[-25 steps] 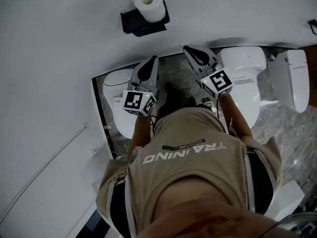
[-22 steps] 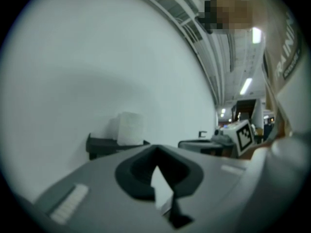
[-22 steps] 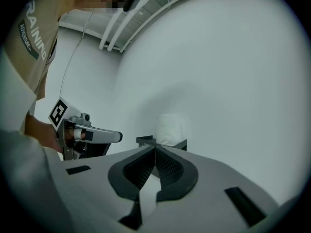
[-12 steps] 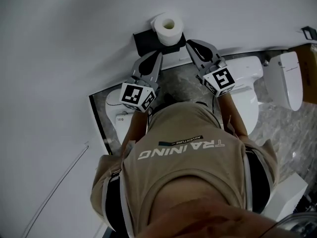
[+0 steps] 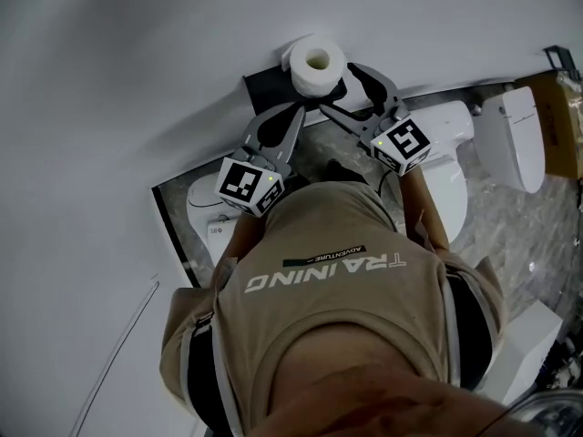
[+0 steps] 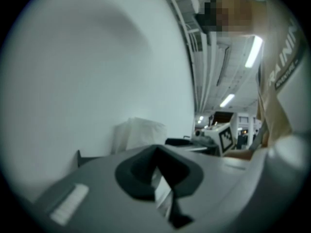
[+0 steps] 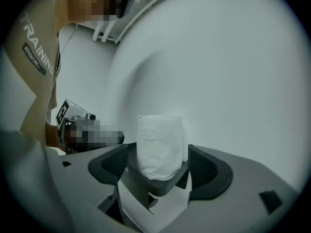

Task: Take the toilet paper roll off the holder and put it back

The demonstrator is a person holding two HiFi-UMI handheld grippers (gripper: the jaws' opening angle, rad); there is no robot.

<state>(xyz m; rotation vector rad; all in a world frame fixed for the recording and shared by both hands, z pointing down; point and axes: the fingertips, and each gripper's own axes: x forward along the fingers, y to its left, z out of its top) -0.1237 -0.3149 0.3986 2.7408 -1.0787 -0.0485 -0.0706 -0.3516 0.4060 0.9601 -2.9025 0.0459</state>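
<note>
A white toilet paper roll (image 5: 316, 62) stands upright on a black holder (image 5: 261, 87) fixed to the white wall. My right gripper (image 5: 335, 87) points level at it. Its jaws have just been opening and now stand wide, one on each side of the roll (image 7: 160, 147), with narrow gaps beside its pads (image 7: 208, 166). The black holder (image 7: 158, 186) cups the roll's base. My left gripper (image 5: 288, 116) hangs just left of and below the holder, shut and empty. In the left gripper view the roll (image 6: 138, 135) sits beyond my left gripper (image 6: 158, 174).
The white wall (image 5: 137, 53) fills the far side. A white toilet (image 5: 451, 153) stands below my right gripper, another white fixture (image 5: 510, 139) is further right, and a white bowl (image 5: 202, 212) is at the left. The person's beige shirt (image 5: 337, 289) fills the foreground.
Both grippers have moved up the picture toward the wall and the roll. The right gripper's jaws, shut before, now stand apart on either side of the roll.
</note>
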